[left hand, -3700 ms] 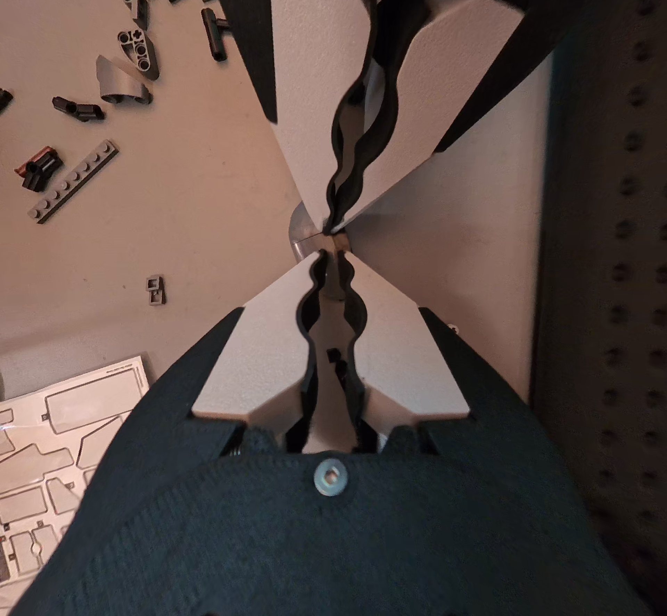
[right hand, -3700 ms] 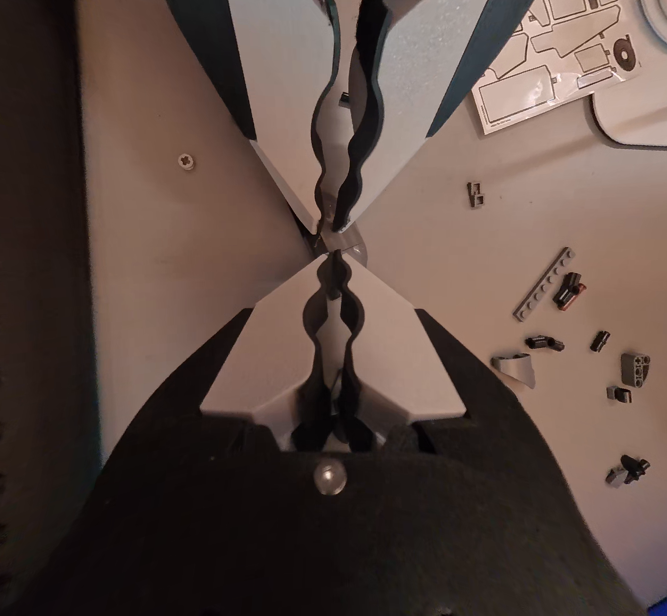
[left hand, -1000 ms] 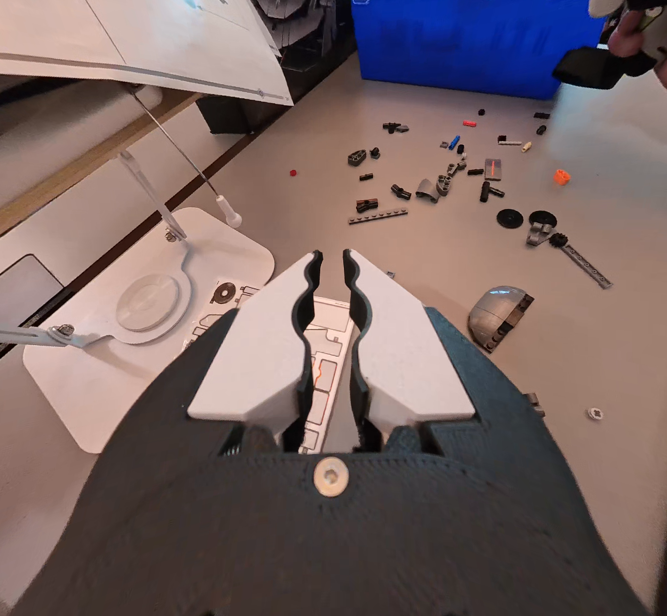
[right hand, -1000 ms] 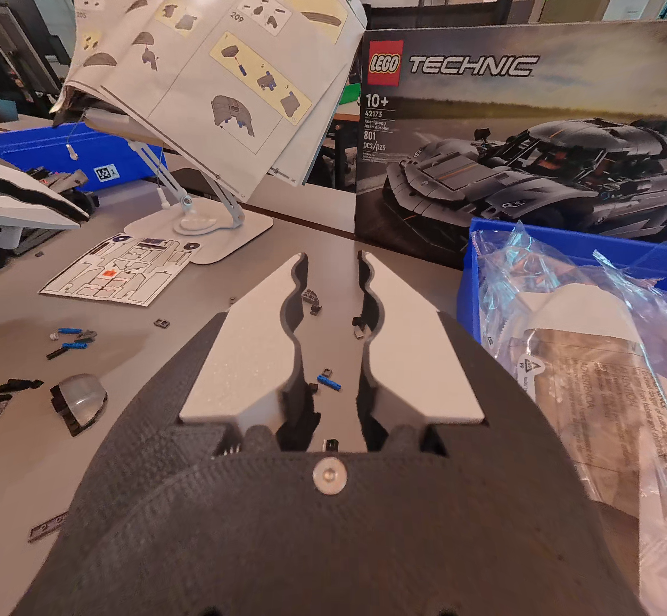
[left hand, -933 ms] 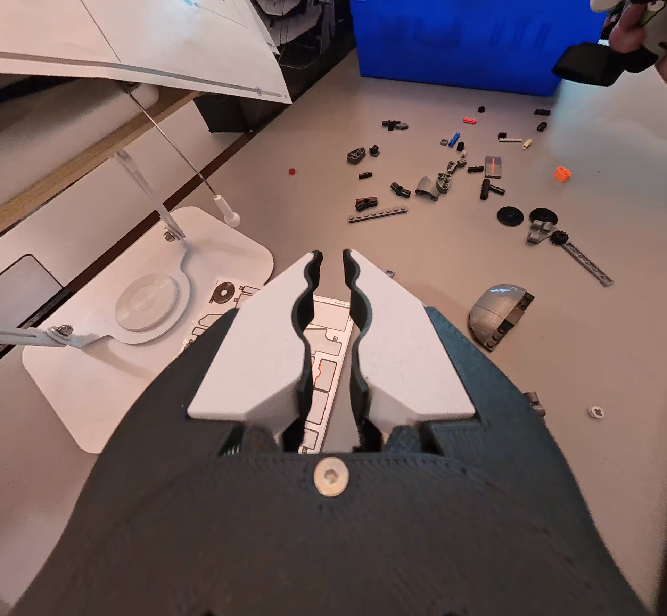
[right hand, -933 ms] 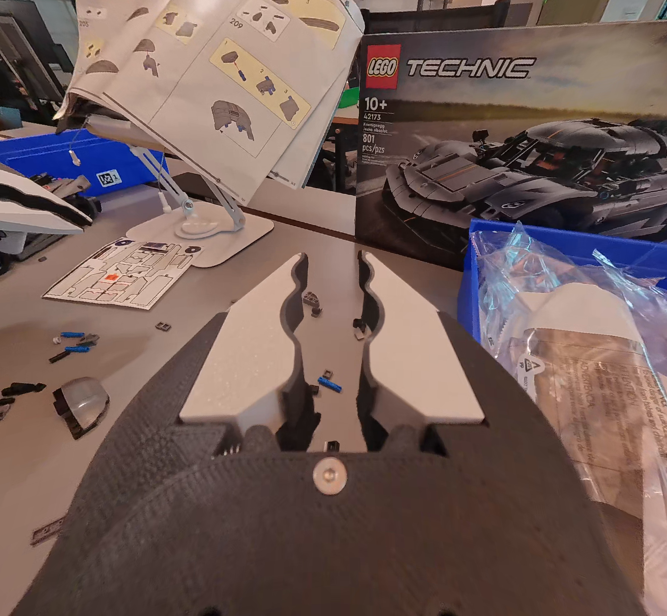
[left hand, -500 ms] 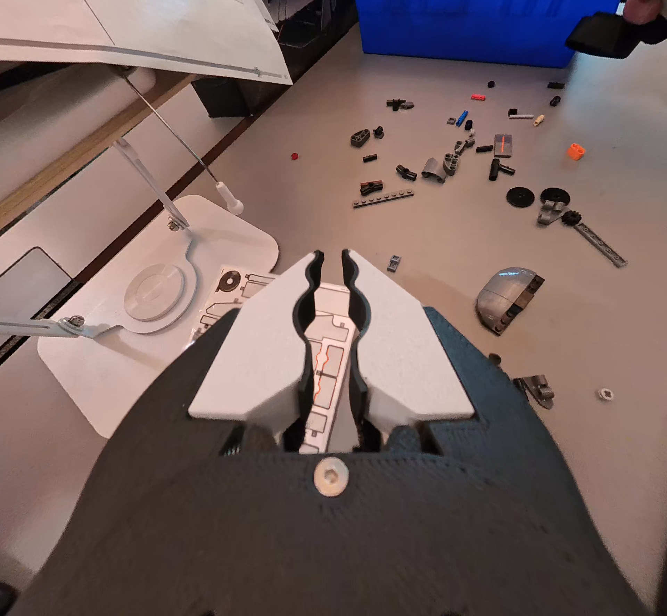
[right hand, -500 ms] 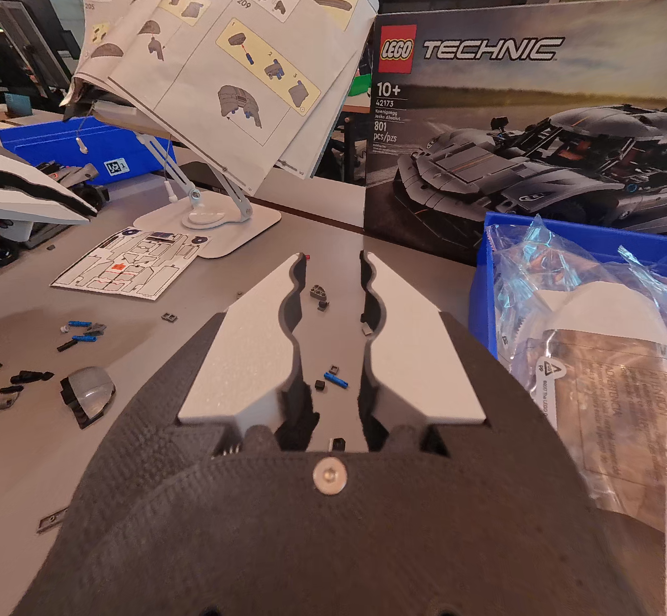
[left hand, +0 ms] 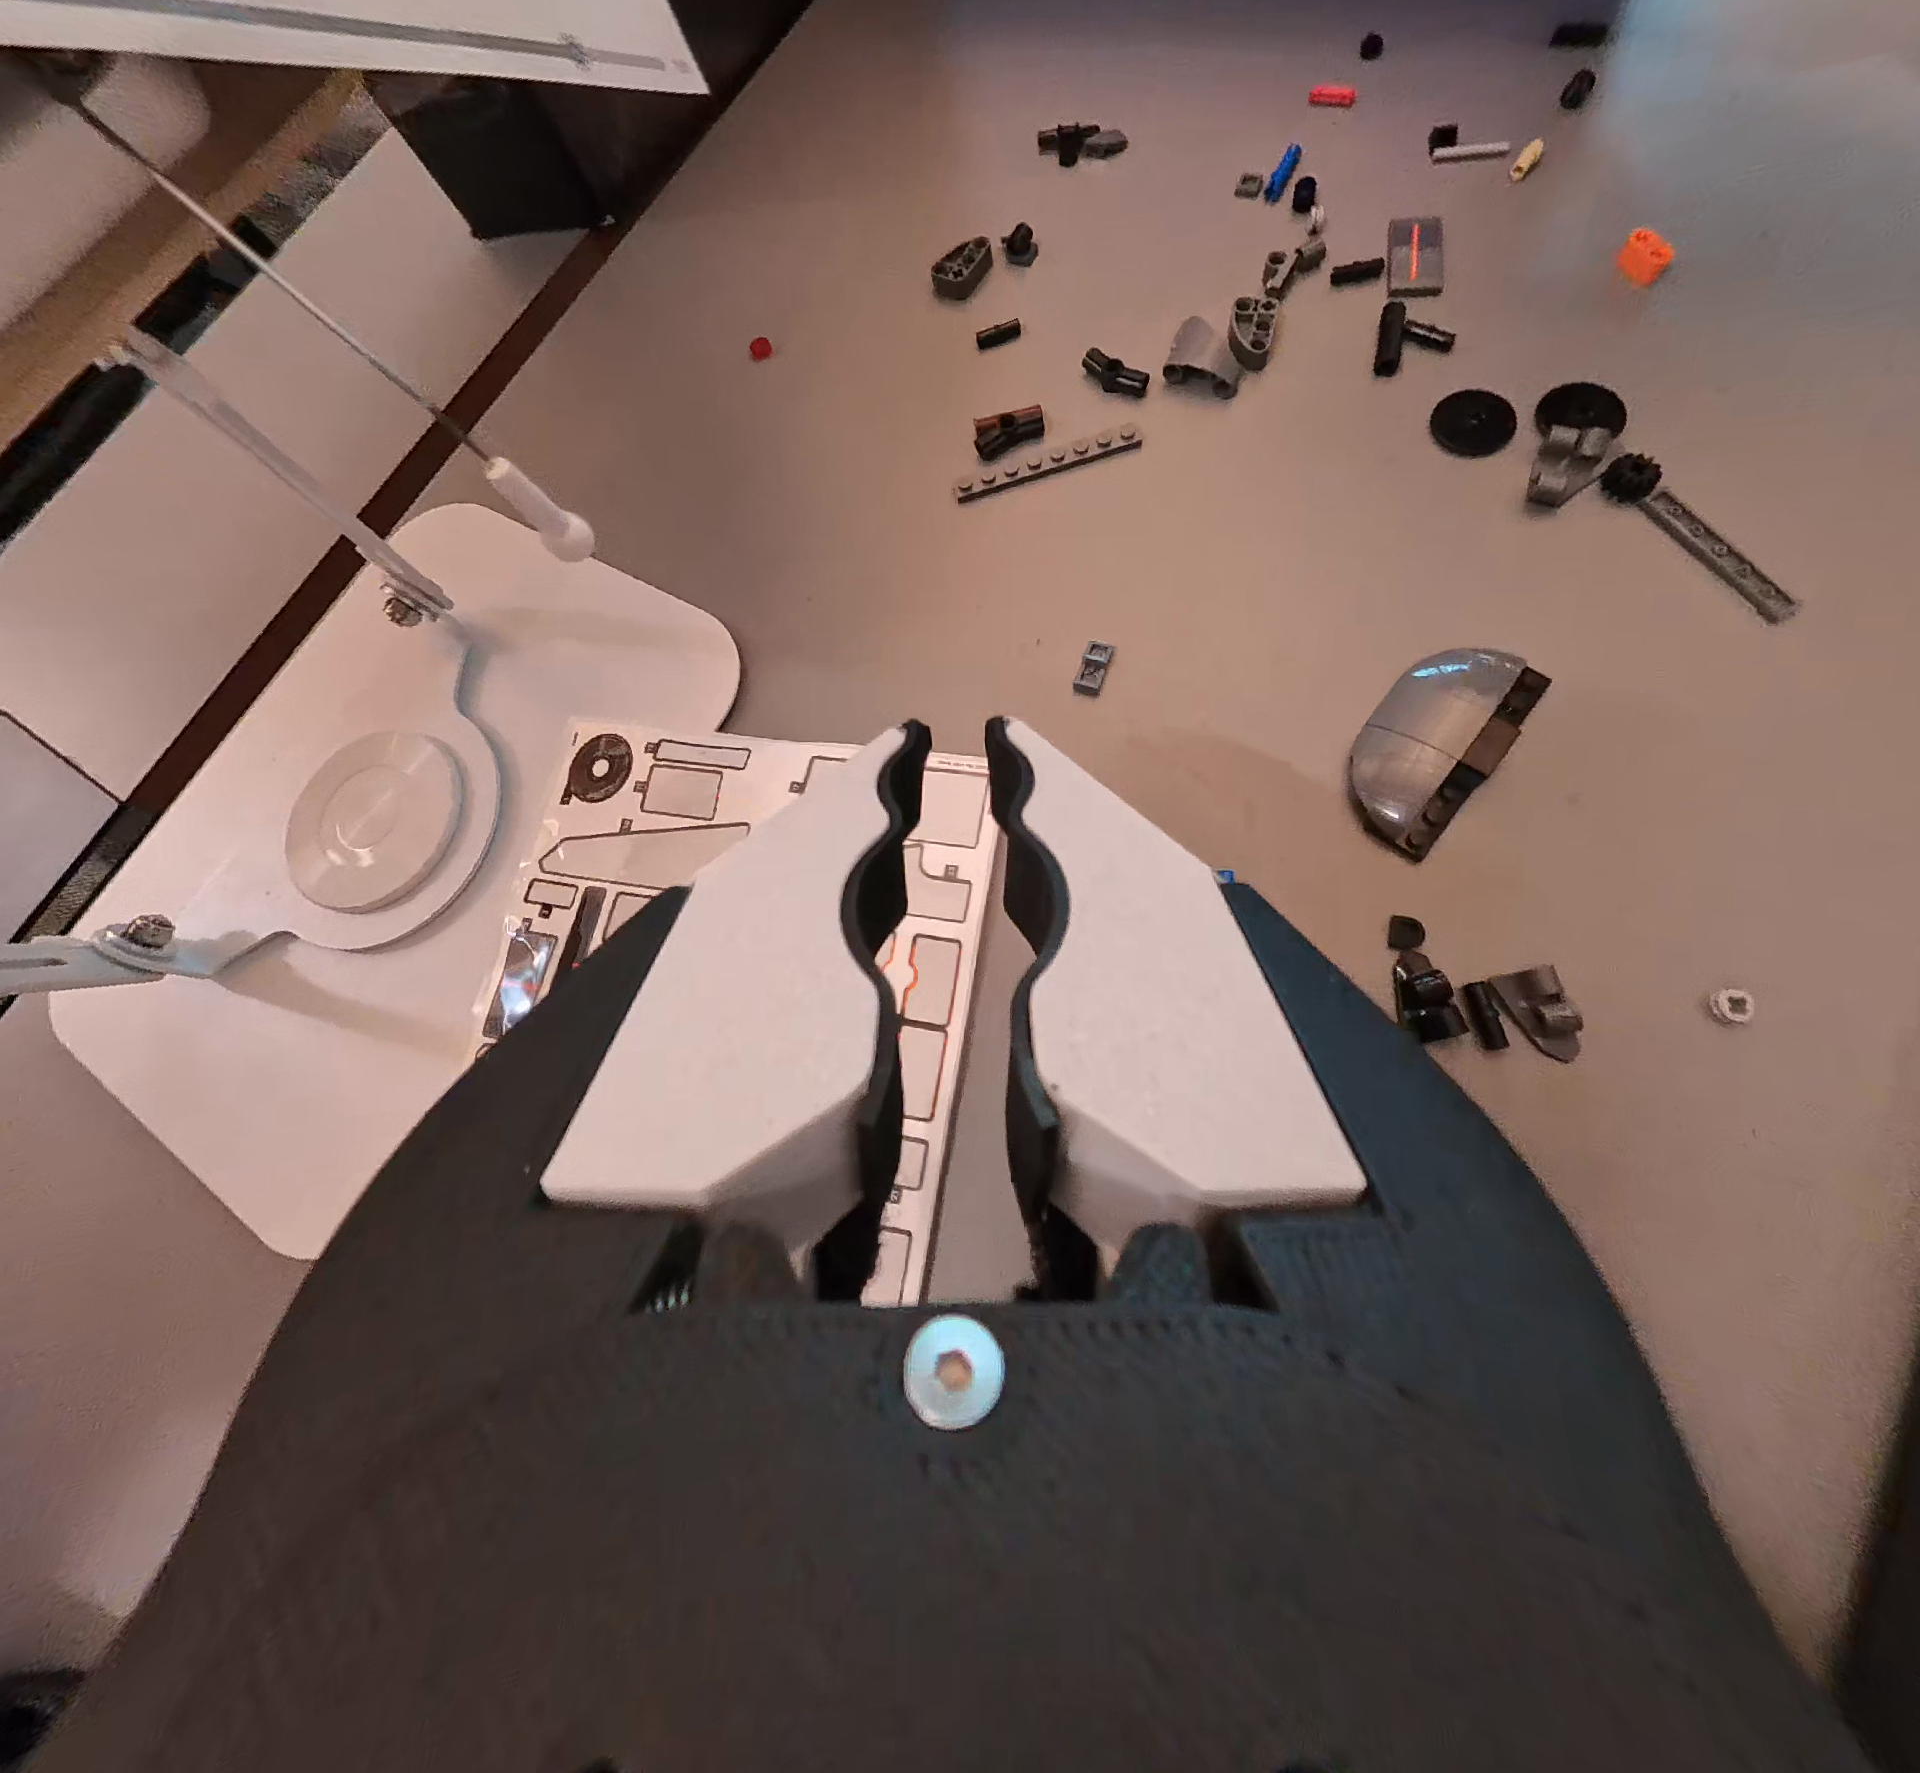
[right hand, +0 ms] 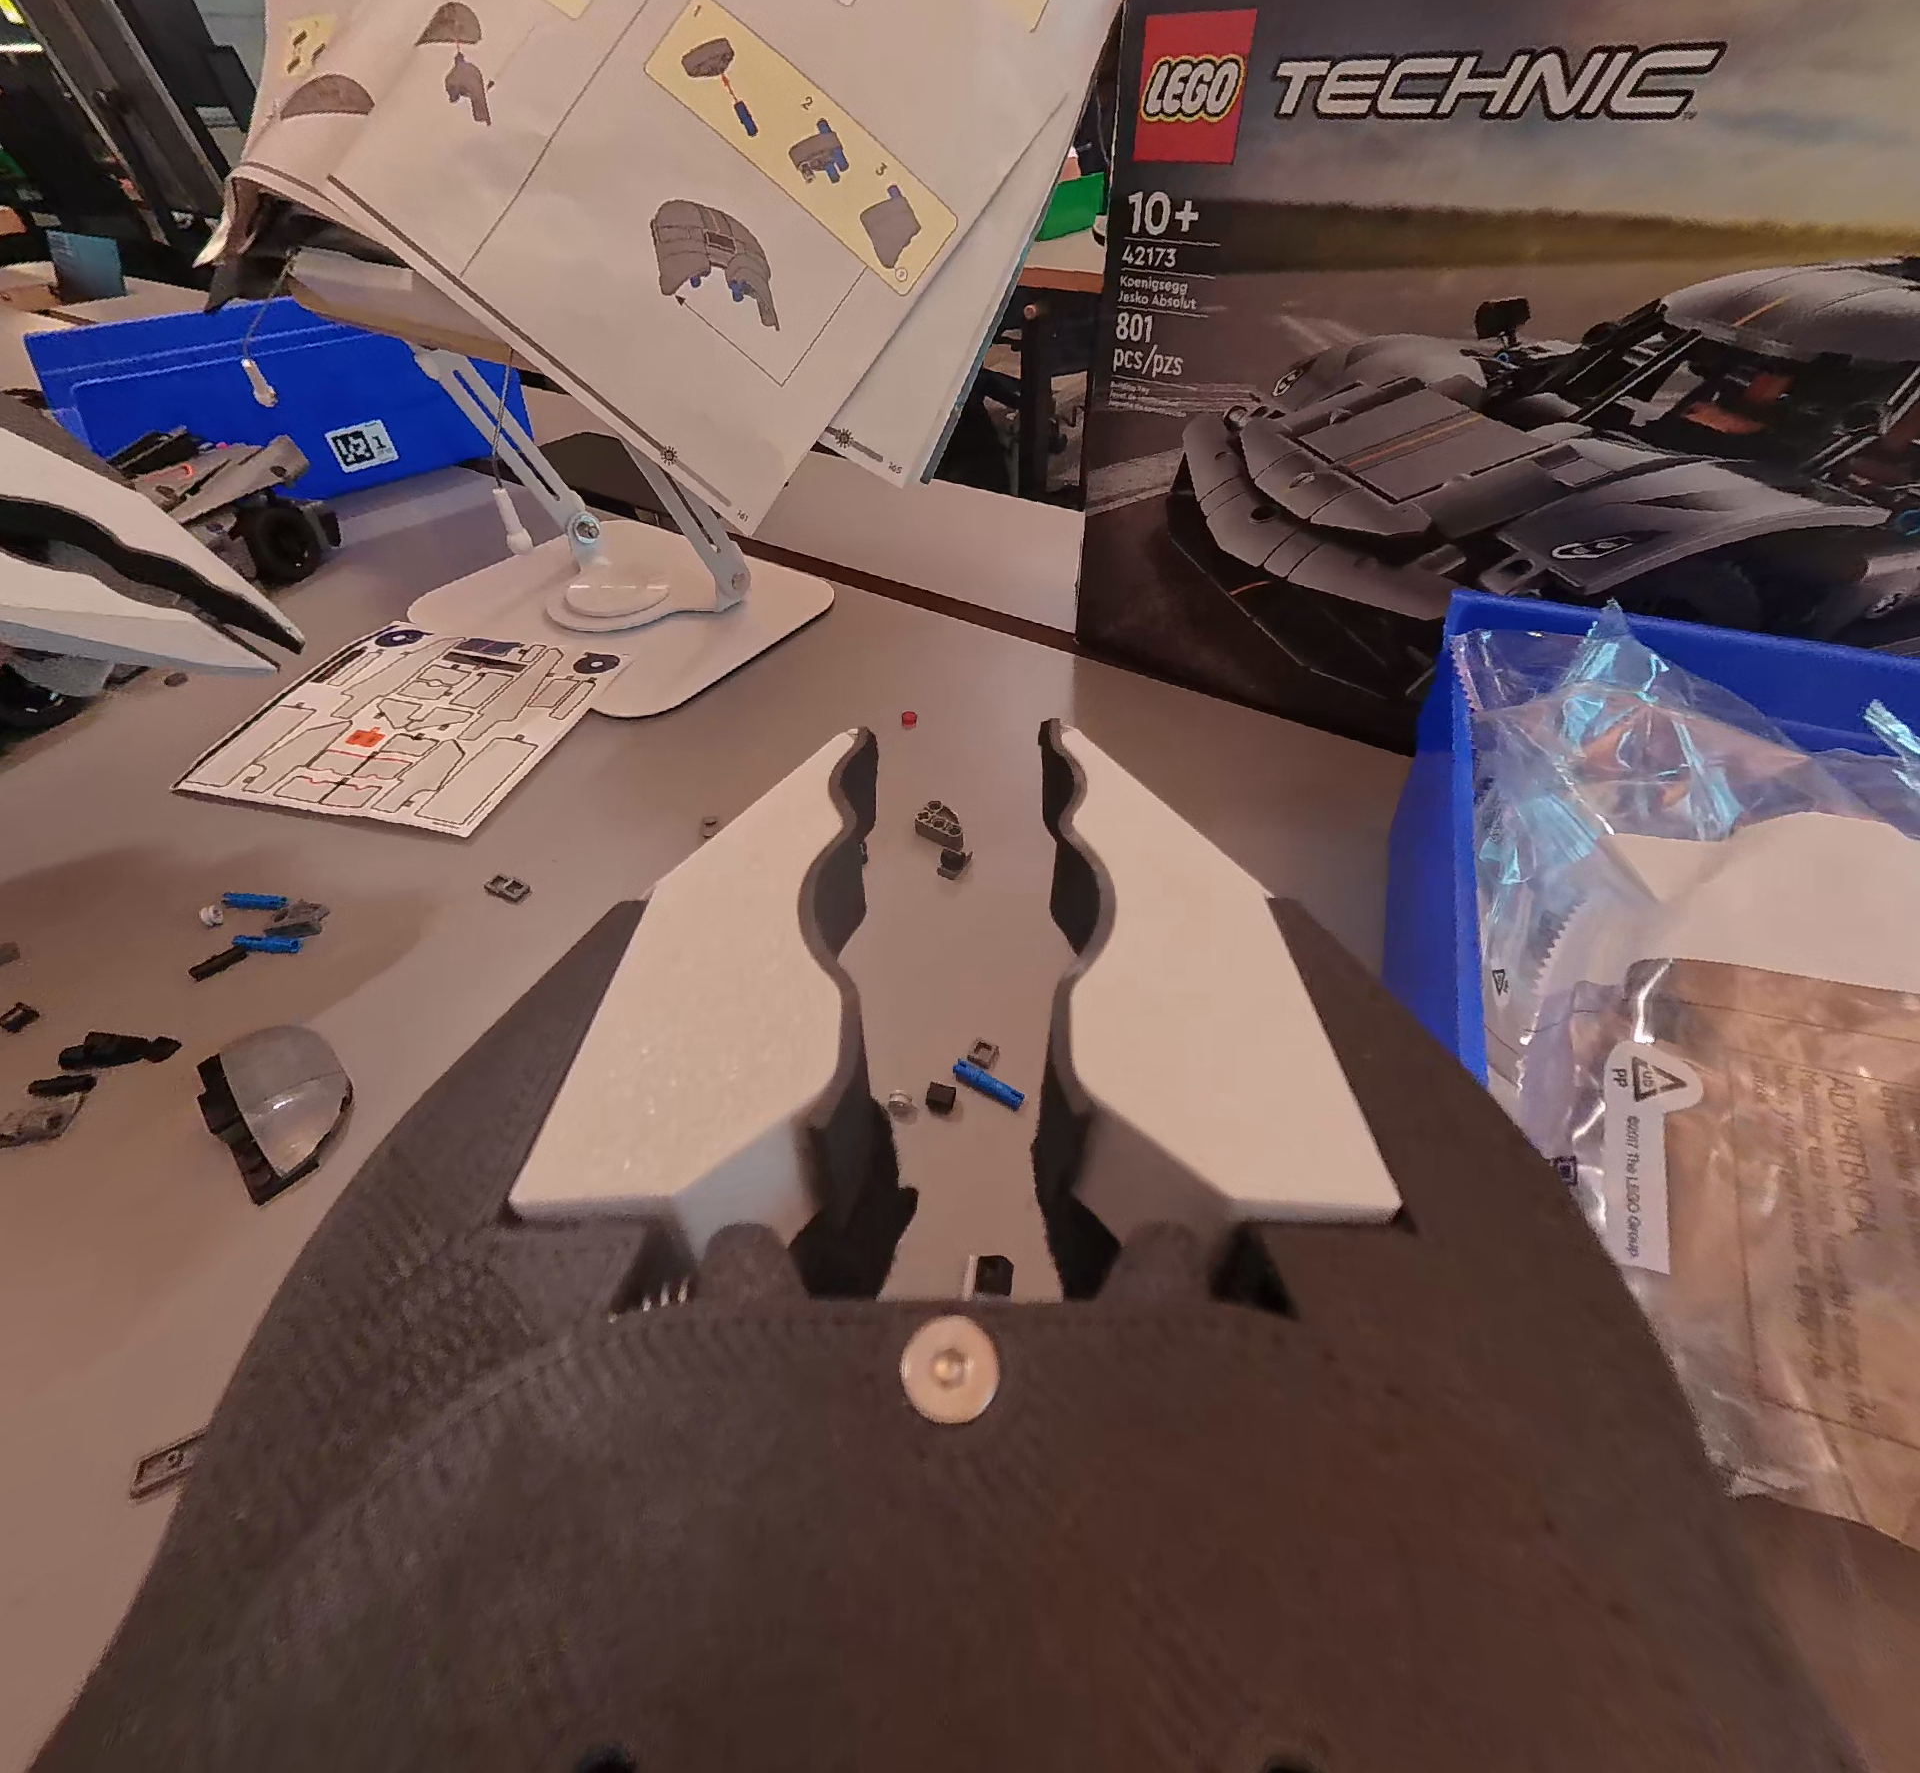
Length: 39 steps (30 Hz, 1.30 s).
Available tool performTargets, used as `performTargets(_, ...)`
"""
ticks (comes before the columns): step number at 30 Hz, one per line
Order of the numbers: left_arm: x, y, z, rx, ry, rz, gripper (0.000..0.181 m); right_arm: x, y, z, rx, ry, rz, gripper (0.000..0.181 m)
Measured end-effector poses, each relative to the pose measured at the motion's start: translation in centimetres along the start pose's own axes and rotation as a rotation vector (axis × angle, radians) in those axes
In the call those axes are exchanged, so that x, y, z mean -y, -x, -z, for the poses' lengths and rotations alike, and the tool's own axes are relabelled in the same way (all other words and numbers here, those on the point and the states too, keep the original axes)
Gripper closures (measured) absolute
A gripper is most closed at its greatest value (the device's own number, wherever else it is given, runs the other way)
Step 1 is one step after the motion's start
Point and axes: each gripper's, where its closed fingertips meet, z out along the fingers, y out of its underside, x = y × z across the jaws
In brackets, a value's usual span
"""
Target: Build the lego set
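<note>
My left gripper (left hand: 953, 736) is open by a narrow gap and empty, above the white sticker sheet (left hand: 717, 793). A curved grey sub-assembly with black bricks (left hand: 1444, 752) lies on the table to its right. Loose grey and black pieces lie beyond, among them a long grey plate (left hand: 1049, 466). My right gripper (right hand: 956, 736) is open and empty, above a blue pin (right hand: 989, 1085) and small pieces. In the right wrist view the sub-assembly (right hand: 275, 1100) lies at the lower left, and the left gripper (right hand: 272, 645) shows at the left edge.
An open instruction booklet (right hand: 675, 113) rests on a white stand (right hand: 623, 611). The set's box (right hand: 1507, 321) stands at the back. A blue bin of plastic bags (right hand: 1439, 788) is at the right. A partly built car (right hand: 229, 487) and another blue bin (right hand: 260, 383) are at the far left. Tip to tip, the grippers are about 25 cm apart. The blue pin (right hand: 989, 1085) is closer to my right gripper, around 15 cm from its tips; the left tips are 30 cm off. The left camera catches it too, in the left wrist view (left hand: 1282, 166). Between my left fingertips and the long grey plate (left hand: 1049, 466) there is roughly 15 cm.
Earlier both grippers met tip to tip, shut on the grey sub-assembly. Now they are apart and empty, and it lies on the table. The left view has tilted down over the last second.
</note>
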Motion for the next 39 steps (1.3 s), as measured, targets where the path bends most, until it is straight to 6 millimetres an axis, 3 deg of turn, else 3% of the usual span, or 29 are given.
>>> performTargets(27, -1.9, -1.9, -1.6, -0.076, 0.117, -0.055, 0.171, -0.8, 0.6, -0.6, 0.029, 0.040, 0.009, 0.150)
performTargets(39, -1.9, -3.0, -2.6, -0.088, 0.127, -0.084, 0.168, -1.4, 0.7, -0.9, 0.033, 0.066, 0.019, 0.150)
